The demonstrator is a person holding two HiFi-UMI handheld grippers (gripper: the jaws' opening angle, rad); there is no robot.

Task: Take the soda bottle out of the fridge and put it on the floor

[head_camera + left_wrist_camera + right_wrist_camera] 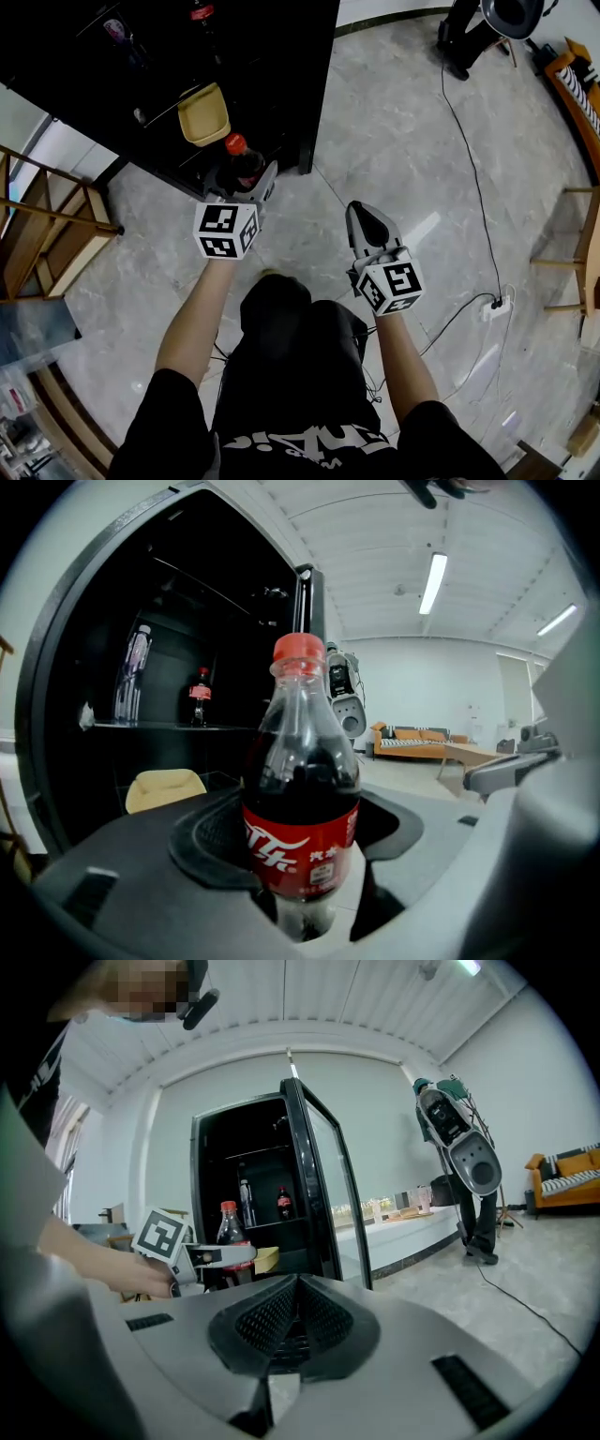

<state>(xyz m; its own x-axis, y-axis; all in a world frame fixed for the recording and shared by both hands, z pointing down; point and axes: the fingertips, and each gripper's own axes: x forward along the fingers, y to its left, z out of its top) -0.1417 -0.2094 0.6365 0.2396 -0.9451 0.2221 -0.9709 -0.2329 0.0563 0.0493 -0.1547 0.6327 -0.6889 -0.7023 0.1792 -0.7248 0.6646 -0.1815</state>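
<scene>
The soda bottle (242,161), dark cola with a red cap and red label, stands upright between the jaws of my left gripper (242,178), just outside the open black fridge (141,56). In the left gripper view the bottle (302,789) fills the centre, and the left gripper (302,855) is shut on its lower body. My right gripper (370,225) hangs over the grey floor to the right, shut with nothing in it (292,1321). From the right gripper view, the held bottle (230,1232) shows in front of the fridge door (309,1194).
Inside the fridge are another soda bottle (199,694), a clear bottle (134,667) and a yellow container (204,114). A wooden rack (47,234) stands at the left. A cable with a power strip (494,305) lies on the floor at the right, near a wooden chair (586,244).
</scene>
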